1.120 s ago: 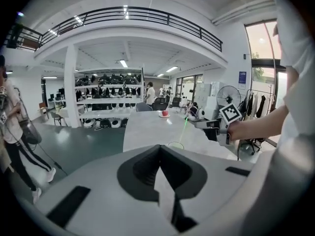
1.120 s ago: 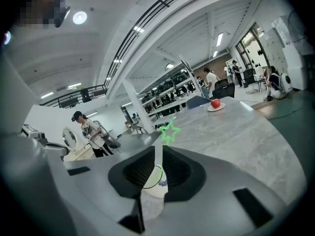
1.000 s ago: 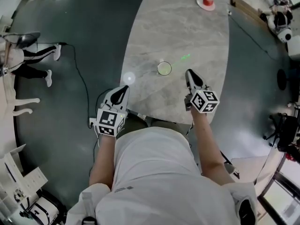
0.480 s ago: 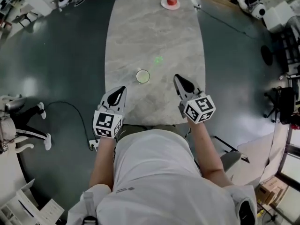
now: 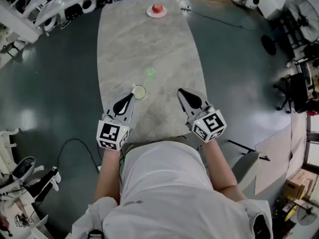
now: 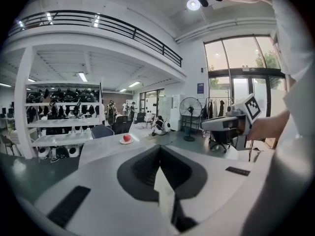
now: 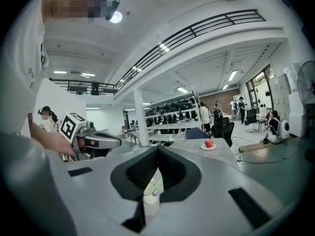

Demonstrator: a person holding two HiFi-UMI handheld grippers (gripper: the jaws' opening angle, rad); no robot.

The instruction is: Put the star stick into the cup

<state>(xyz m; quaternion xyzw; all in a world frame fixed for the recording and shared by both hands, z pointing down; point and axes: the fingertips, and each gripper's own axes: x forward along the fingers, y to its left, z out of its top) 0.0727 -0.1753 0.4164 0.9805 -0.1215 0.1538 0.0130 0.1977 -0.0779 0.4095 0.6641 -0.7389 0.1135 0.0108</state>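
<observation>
Well inside table (image 5: 164,49) edges — cup (image 5: 139,91), by L claw (image 5: 131,95)

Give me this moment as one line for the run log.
left gripper shut, empty | right gripper shut, empty | cup upright on table | green star stick on table beyond cup, not held

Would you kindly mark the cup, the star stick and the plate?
cup (image 5: 139,91), head view, its open mouth.
star stick (image 5: 150,72), head view, its green middle.
plate (image 5: 149,13), head view, its left rim.

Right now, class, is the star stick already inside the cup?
No, the green star stick lies on the marble table, apart from the cup.
</observation>
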